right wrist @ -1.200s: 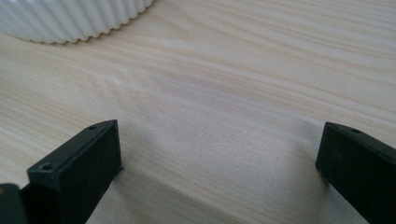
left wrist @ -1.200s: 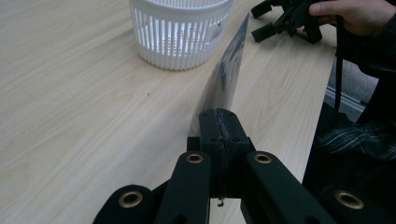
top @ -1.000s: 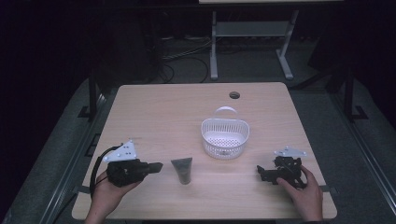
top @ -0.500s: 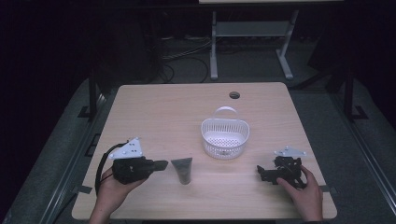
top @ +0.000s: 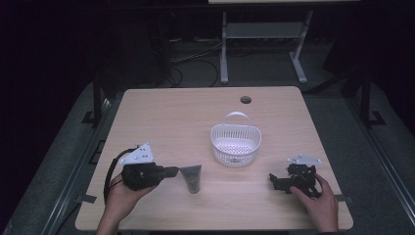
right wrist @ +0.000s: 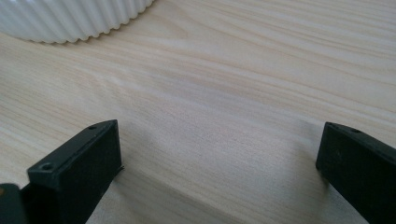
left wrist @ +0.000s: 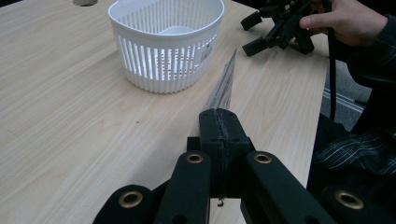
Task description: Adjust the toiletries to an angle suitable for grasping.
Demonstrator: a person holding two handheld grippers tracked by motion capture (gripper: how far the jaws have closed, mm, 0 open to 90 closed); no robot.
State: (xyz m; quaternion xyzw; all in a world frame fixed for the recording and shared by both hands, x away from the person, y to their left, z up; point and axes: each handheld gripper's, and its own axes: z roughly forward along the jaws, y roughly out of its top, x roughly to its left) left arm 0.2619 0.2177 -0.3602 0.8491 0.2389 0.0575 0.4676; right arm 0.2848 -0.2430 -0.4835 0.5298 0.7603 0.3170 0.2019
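My left gripper (top: 169, 172) has its fingers (left wrist: 219, 135) pressed fully together on the flat crimped end of a dark tube (top: 192, 177). Seen from above, the tube lies on the bench (top: 186, 117) at the near side, left of centre, its wide flat end toward my left fingers and its narrower end pointing nearer. In the left gripper view the tube's thin edge (left wrist: 224, 86) stands straight out ahead of the closed fingers, aimed between the white basket (left wrist: 166, 42) and my other hand. My right gripper (top: 275, 181) rests near the right edge of the bench, its fingers (right wrist: 79, 163) spread wide over bare wood, holding nothing, well apart from the tube.
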